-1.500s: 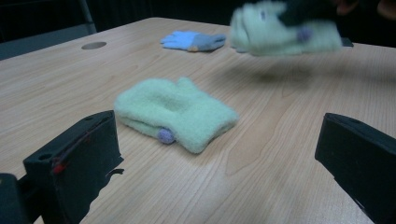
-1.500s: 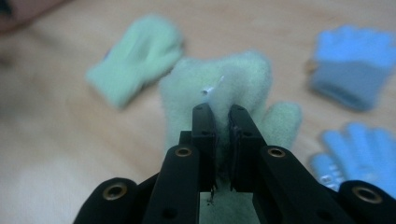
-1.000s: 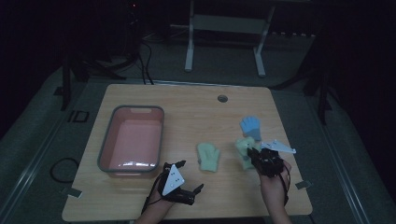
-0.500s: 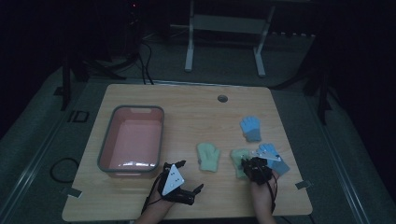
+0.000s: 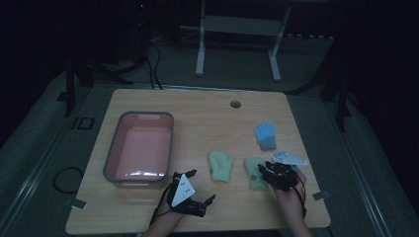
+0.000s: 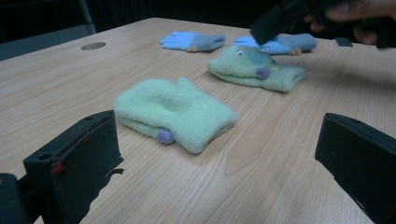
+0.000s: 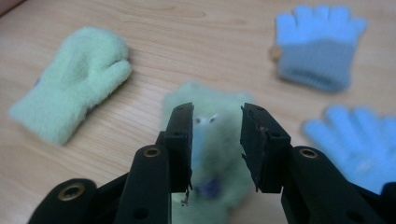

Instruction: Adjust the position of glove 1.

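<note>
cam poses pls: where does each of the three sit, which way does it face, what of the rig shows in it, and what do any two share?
High view: above the person's side of the table, facing forward and down; both hands, left gripper and right gripper show.
Left gripper view: low over the tabletop, facing the plain green mitten; its own wide-apart jaws show.
Right gripper view: looks down between its own jaws, just opening, onto the green mitten with a face.
Shared: both green mittens and two blue gloves.

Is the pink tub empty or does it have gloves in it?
Empty. In the high view the tub shows only its bare pink bottom; all four gloves lie out on the table.
</note>
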Available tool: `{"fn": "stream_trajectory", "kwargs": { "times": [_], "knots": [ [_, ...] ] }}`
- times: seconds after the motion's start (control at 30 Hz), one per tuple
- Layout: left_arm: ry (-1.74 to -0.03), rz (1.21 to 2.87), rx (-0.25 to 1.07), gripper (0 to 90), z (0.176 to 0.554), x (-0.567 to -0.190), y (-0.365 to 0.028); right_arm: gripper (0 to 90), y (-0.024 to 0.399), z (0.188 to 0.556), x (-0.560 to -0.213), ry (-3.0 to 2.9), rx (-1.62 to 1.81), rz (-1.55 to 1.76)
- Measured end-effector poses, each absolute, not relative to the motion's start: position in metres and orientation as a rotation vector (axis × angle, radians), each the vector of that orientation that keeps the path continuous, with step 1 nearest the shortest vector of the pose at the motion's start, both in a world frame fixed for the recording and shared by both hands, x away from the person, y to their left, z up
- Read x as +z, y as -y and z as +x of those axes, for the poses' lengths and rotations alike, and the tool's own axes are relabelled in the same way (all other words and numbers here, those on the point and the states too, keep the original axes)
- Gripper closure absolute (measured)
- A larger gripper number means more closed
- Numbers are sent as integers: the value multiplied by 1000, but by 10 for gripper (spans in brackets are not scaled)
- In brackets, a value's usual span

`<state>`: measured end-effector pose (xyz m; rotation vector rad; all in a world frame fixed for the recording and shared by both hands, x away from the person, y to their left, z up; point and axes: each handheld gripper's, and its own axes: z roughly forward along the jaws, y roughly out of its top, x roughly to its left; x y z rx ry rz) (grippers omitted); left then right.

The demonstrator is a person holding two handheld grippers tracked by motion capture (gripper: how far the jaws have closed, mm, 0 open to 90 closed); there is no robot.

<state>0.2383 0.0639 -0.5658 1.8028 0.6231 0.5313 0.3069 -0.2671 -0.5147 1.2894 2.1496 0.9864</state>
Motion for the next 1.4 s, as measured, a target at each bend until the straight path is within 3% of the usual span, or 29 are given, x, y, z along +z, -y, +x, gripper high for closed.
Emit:
{"fn": "stream_trajectory", "kwargs": {
  "times": [0.4, 0.77, 0.83, 1.07, 1.4],
  "knots": [
    [-631, 1801, 532, 2, 239, -566, -64, 647, 277, 318, -494, -2370, 1036, 944],
    [-632, 1794, 532, 2, 238, -566, -65, 626, 273, 316, -532, -2414, 972, 990],
    [-630, 1794, 534, 2, 238, -566, -64, 662, 273, 314, -548, -2422, 950, 990],
    [-630, 1794, 534, 2, 238, -566, -64, 800, 268, 306, -553, -2352, 957, 1002],
    [-635, 1795, 535, 2, 238, -566, -64, 831, 261, 301, -535, -2236, 957, 1125]
  ]
}}
